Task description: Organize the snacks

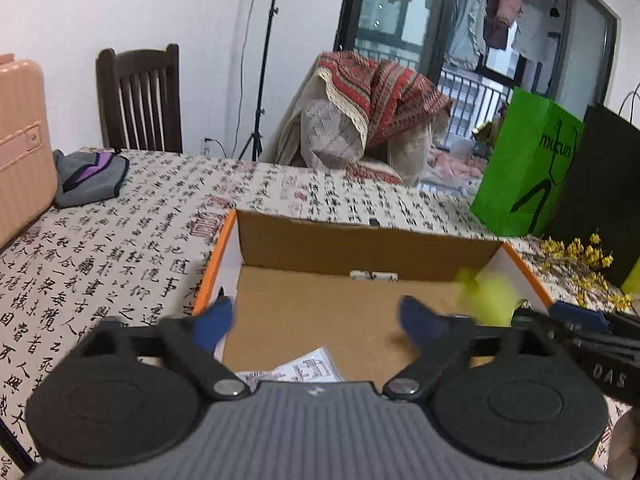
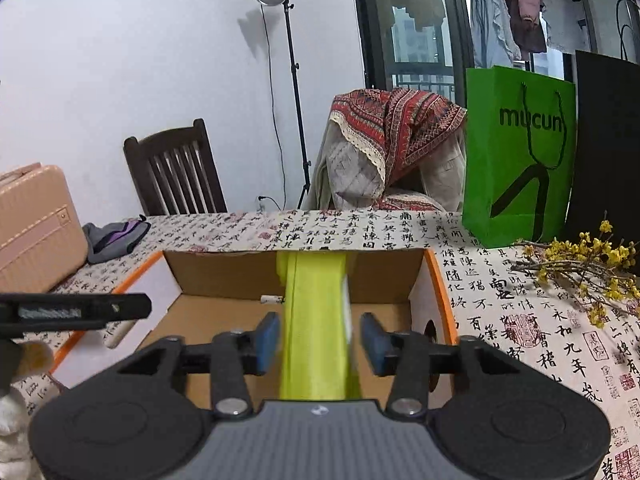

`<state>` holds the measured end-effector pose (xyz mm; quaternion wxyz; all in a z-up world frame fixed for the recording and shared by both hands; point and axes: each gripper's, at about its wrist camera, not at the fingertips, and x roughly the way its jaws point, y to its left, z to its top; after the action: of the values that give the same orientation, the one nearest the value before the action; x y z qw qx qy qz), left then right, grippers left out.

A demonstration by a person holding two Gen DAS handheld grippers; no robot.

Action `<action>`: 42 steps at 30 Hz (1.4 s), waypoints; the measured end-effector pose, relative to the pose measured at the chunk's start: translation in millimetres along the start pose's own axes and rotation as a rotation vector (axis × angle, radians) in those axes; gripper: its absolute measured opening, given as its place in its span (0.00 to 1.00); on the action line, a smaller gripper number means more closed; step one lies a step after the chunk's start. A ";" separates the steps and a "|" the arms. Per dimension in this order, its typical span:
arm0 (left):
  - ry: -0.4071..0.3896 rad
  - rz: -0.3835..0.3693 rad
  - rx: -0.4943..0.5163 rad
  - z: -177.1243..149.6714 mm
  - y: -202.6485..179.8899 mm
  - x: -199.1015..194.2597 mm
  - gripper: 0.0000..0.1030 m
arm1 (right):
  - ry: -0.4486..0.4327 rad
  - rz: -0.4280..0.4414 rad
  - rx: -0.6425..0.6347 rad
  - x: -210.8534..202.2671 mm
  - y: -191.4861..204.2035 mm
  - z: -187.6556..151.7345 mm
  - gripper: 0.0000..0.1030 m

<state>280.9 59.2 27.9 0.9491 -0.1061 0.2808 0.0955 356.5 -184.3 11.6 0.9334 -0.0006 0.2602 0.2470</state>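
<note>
From the left wrist, our left gripper [image 1: 316, 318] hangs with its blue pads spread wide and nothing between them, over an open cardboard box [image 1: 360, 248] on a table draped in a calligraphy-print cloth [image 1: 120, 240]. A printed packet [image 1: 296, 368] lies on the box floor just ahead of the tool. At the box's right wall, a blurred yellow-green snack pack [image 1: 486, 296] shows beside the other tool's fingers.

From the right wrist, our right gripper [image 2: 318, 338] has the same snack pack [image 2: 316, 320] running lengthwise between its pads, over the box's [image 2: 224, 272] interior. A sliver of gap shows at each pad and the pack is smeared, so we cannot tell whether it is gripped or let go.

We judge the pack light, thin and pliable, its film likely slick; it would be best taken across its flat middle with modest pressure, since the ends may flop and the contents may crush.
</note>
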 end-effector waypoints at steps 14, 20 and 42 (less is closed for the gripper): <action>-0.055 0.001 0.006 9.3 -5.3 -38.7 1.00 | -0.092 -0.015 0.007 -43.6 2.1 9.0 1.00; -0.067 0.000 0.020 2.3 -4.0 -70.1 1.00 | -0.105 -0.013 -0.007 -75.7 11.9 0.1 1.00; -0.029 -0.011 0.064 -68.0 11.2 -136.3 1.00 | -0.064 -0.011 0.014 -156.9 32.8 -77.8 1.00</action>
<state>131.1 36.0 45.9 0.9565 -0.0760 0.2691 0.0827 187.2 -237.8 24.8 0.9426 0.0127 0.2318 0.2400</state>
